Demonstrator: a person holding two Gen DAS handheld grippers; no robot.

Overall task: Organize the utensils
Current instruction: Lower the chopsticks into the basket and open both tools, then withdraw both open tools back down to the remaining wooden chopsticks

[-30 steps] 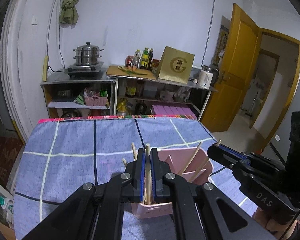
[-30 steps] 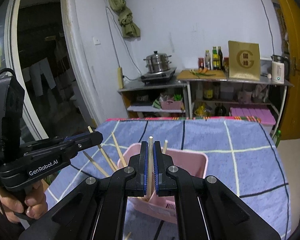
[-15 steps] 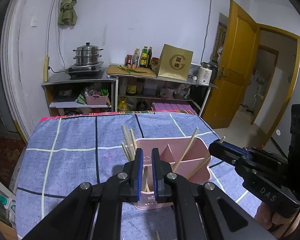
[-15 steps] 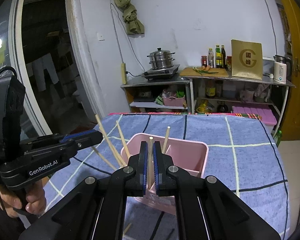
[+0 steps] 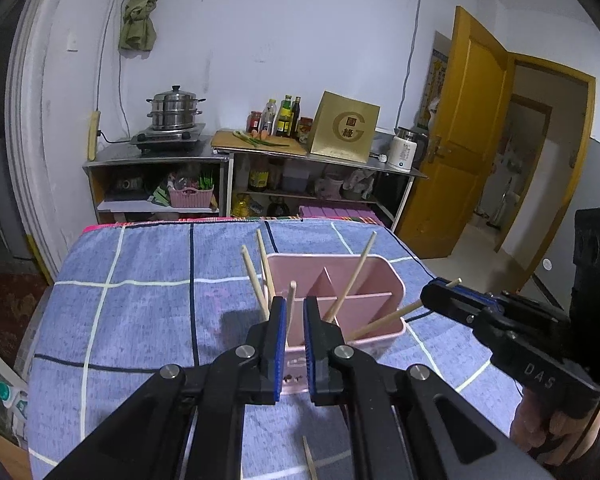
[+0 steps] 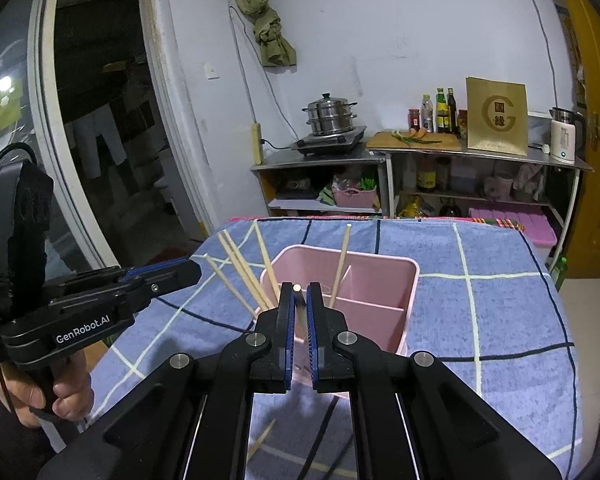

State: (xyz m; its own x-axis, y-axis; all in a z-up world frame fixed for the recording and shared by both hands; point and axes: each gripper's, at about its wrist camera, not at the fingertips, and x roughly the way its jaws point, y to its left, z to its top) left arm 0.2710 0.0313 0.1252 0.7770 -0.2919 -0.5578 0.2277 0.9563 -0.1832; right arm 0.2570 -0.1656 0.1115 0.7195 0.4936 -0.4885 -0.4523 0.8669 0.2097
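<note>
A pink divided utensil holder [image 5: 364,280] [image 6: 384,276] stands on the blue checked tablecloth with several wooden chopsticks [image 5: 260,276] [image 6: 240,272] leaning in it. My left gripper [image 5: 295,308] is slightly open above the holder's near corner, with a chopstick [image 5: 290,300] standing loose between the fingers. My right gripper [image 6: 298,296] is shut on a chopstick [image 6: 297,300] over the holder; it also shows in the left wrist view [image 5: 440,292]. The left gripper shows in the right wrist view [image 6: 180,272].
One loose chopstick [image 5: 310,458] [image 6: 262,438] lies on the cloth near me. Behind the table stand metal shelves with a steamer pot [image 5: 175,108], bottles [image 5: 284,114], a gold box [image 5: 345,128] and a kettle [image 5: 405,150]. An open yellow door [image 5: 460,132] is at the right.
My left gripper has opened and let its chopstick go into the holder. Both grippers have pulled back and up from the holder. The right gripper stays closed on its chopstick.
</note>
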